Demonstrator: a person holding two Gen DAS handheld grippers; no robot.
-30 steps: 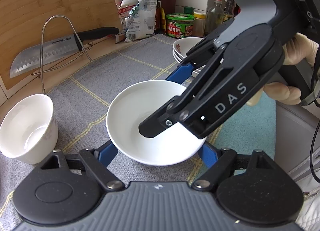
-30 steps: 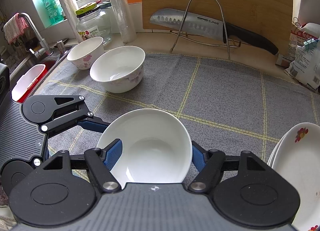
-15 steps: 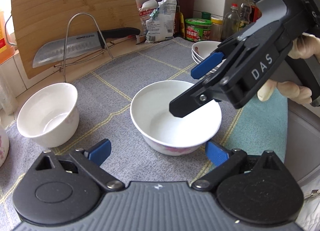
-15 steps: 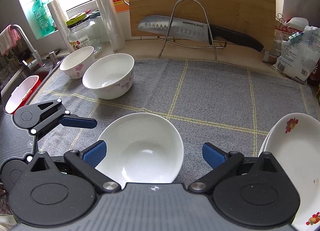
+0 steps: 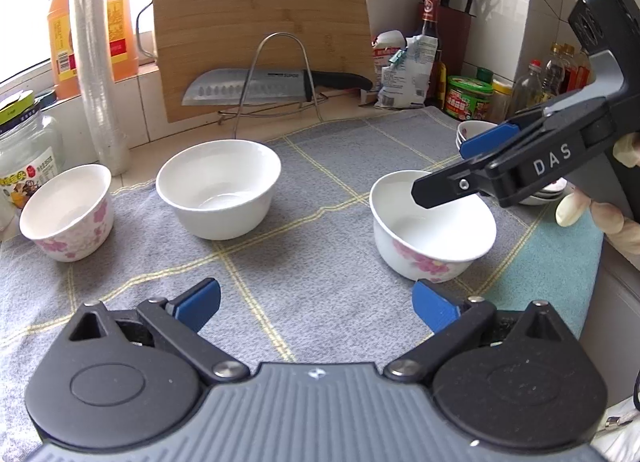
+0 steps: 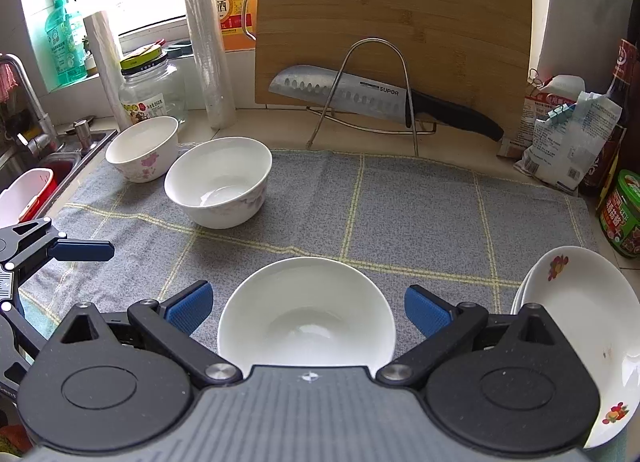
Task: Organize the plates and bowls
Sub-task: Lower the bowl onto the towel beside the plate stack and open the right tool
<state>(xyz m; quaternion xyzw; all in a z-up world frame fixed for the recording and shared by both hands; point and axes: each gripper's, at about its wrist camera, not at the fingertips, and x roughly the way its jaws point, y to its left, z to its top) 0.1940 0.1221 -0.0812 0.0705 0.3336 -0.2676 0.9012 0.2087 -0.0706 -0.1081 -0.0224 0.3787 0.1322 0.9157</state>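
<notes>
A white bowl with pink flowers [image 5: 432, 238] [image 6: 306, 318] stands upright on the grey checked cloth [image 6: 400, 201]. My right gripper [image 6: 308, 302] [image 5: 452, 169] is open; the bowl sits between its blue pads [image 6: 426, 312] without touching them. My left gripper [image 5: 316, 302] is off to the bowl's left with its jaws opening over bare cloth; one of its fingers [image 6: 80, 250] shows in the right wrist view. Farther left stand a plain white bowl [image 5: 218, 189] [image 6: 218, 181] and a small flowered bowl [image 5: 66, 213] [image 6: 142, 149]. Stacked flowered plates [image 6: 580, 322] [image 5: 472, 129] lie at the right.
A knife [image 6: 380, 95] rests on a wire rack in front of a leaning cutting board [image 6: 400, 21]. A glass jar [image 6: 150, 89], film rolls and bottles line the back left; the sink [image 6: 24, 181] is at the left. Bags [image 6: 568, 141] and a green tin [image 6: 624, 213] crowd the right.
Both grippers opened and let go of the flowered bowl, which now rests on the cloth. My left gripper drew back and left, away from it. The right gripper backed off slightly.
</notes>
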